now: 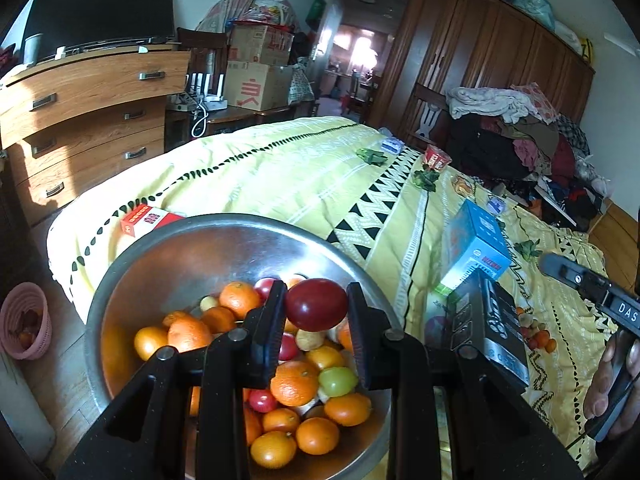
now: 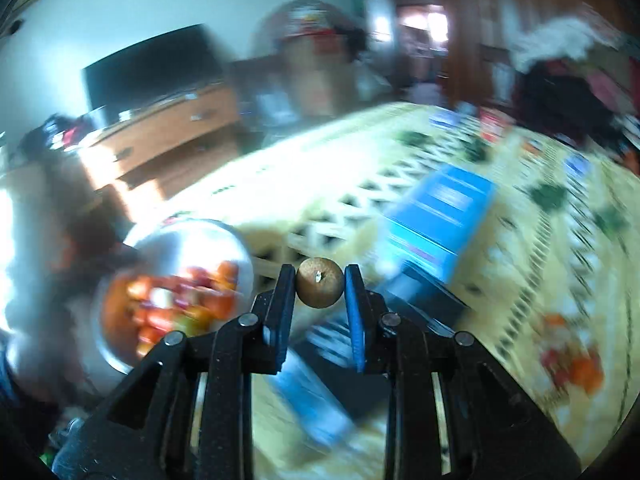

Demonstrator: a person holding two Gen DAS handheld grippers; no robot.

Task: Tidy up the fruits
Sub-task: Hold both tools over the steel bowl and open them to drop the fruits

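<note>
Taking the metal bowl (image 1: 132, 280) as the landmark: to its left, down on the floor, a pink basket (image 1: 25, 322) is sitting with some fruit inside. Behind the bowl's far rim, a red-and-white box (image 1: 146, 220) is lying on the yellow bedspread (image 1: 280, 176). Inside the bowl, oranges (image 1: 294, 383), small red fruits and a green fruit (image 1: 338, 381) are lying heaped together. Above that heap, the left gripper (image 1: 316, 309) is clamping a dark red fruit (image 1: 316, 309) between its two fingers. To the right of the bowl, a black box (image 1: 490, 332) and a blue box (image 1: 476, 244) are resting on the bedspread. Further right, in the heavily blurred right wrist view, the right gripper (image 2: 319, 289) is pinching a small round brown fruit (image 2: 319, 289) over the bedspread, with the bowl lying to its left.
</note>
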